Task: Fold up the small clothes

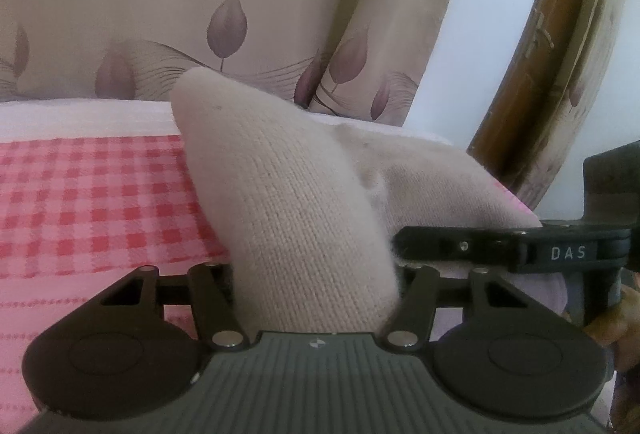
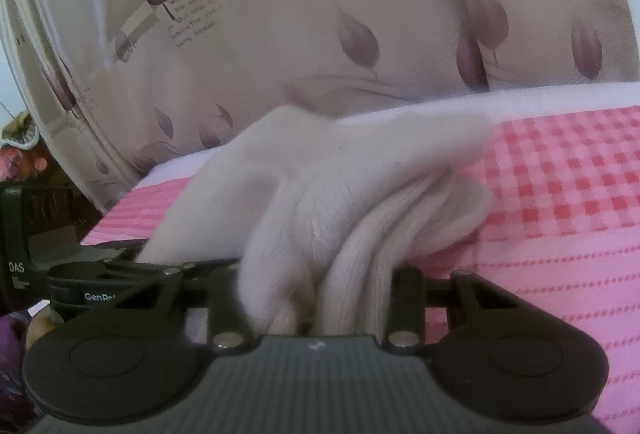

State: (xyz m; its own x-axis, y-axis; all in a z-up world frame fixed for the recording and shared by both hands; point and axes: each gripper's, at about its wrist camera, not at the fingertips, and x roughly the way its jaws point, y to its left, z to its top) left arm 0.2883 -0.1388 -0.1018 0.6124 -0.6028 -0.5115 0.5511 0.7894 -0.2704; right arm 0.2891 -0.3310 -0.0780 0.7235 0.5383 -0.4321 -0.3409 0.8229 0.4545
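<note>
We see both claws, left claw (image 1: 316, 270) and right claw (image 2: 316, 274), pinching the beige knit garment (image 1: 288, 194) above the pink checked cloth (image 1: 100, 194).

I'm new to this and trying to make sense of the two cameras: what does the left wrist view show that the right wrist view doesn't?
Only the left wrist view: a brown wooden frame at the right, and the smooth knit end of the sock standing up in the left tongs.

Only the right wrist view: the sock's ribbed, bunched end in the right tongs.

Both: the pink checked cloth, the leaf-print curtain, and the other tongs at the edge.
</note>
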